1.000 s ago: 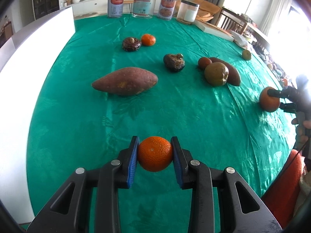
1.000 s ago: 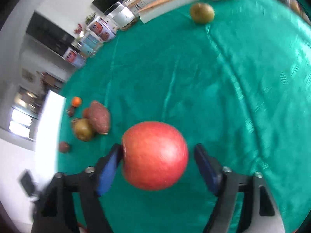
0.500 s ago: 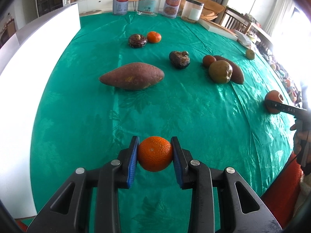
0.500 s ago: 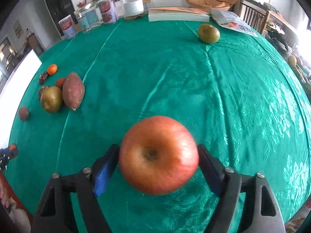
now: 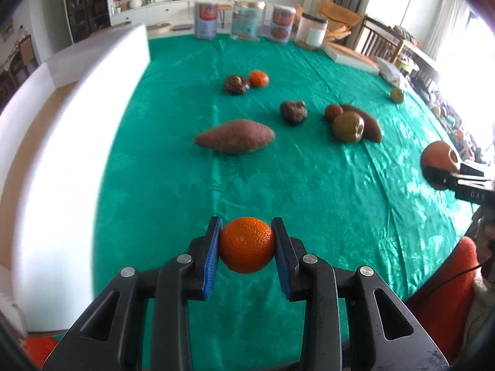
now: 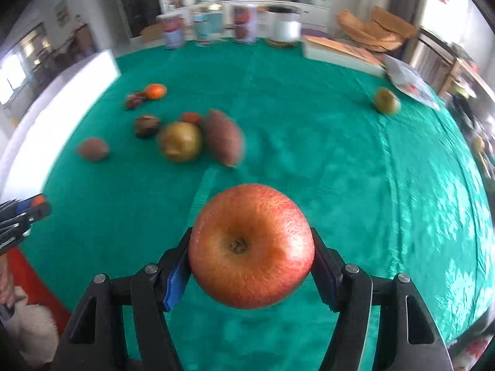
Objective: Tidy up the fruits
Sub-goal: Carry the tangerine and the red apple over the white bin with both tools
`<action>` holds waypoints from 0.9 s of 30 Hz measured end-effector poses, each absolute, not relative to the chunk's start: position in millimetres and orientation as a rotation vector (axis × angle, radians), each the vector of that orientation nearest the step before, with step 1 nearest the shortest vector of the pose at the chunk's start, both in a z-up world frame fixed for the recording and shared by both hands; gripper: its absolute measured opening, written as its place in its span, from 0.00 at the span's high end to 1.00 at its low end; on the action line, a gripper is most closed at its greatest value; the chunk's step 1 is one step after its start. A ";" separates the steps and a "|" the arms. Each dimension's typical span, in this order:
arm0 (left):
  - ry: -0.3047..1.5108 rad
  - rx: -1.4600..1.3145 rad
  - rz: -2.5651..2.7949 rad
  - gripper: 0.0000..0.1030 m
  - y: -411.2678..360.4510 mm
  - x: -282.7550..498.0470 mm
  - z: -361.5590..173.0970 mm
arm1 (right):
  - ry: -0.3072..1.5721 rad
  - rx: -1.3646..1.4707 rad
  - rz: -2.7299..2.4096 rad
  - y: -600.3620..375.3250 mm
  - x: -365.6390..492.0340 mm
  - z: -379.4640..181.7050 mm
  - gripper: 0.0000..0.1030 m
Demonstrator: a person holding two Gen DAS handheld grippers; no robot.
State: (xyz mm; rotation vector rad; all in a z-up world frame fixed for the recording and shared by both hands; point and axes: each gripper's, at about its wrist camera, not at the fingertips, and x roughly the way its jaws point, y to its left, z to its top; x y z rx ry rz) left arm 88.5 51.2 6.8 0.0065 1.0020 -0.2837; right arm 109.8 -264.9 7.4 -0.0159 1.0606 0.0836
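The orange (image 5: 247, 245) is small, round and bright, its peel pitted all over, with a tiny pale stem dot facing the camera. It sits clamped between the blue pads of the left gripper (image 5: 247, 249), held above the near part of the green tablecloth (image 5: 173, 191).

The apple (image 6: 251, 245) is far bigger, red shading to orange-yellow, finely speckled, its brown dimple turned toward the lens. The right gripper (image 6: 251, 258) has it pinched at both flanks; those fingers have just been closing in on it, and now both press against its skin. It hangs clear of the cloth.

Further out on the cloth lies a long reddish-brown sweet potato (image 5: 234, 136). Beyond it are a dark wrinkled fruit (image 5: 293, 112), and a brownish-green pear (image 5: 348, 126) touching a second sweet potato (image 5: 368, 122), with a small reddish fruit (image 5: 333, 111) just behind them. Further back, a second orange (image 5: 258, 78) rests just beside another dark fruit (image 5: 236, 84). A lone green pear (image 6: 386, 101) lies well apart near the right edge.

Four jars (image 5: 248, 24) stand in a row at the far edge, and a white board (image 5: 62, 117) runs along the left side.
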 end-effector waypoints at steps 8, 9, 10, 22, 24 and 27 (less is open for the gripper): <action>0.917 -0.100 -0.075 0.68 177.6 73.9 72.9 | 1.054 -0.026 0.552 -85.4 125.2 56.4 0.35; 0.915 -0.109 -0.030 0.68 197.1 73.8 75.1 | 1.055 -0.037 0.603 -58.1 129.2 60.8 0.35; 0.916 -0.112 0.014 0.68 213.8 74.9 75.6 | 1.056 -0.048 0.648 -33.6 133.0 64.9 0.35; 1.044 -0.224 0.343 0.68 334.4 96.0 19.1 | 1.035 -0.414 0.880 238.9 164.6 43.1 0.35; 1.033 -0.198 0.359 0.67 333.7 94.9 18.5 | 1.071 -0.447 0.872 252.0 166.3 27.8 0.35; 1.021 -0.193 0.367 0.65 337.5 93.6 18.8 | 1.099 -0.489 0.863 263.3 165.4 11.0 0.34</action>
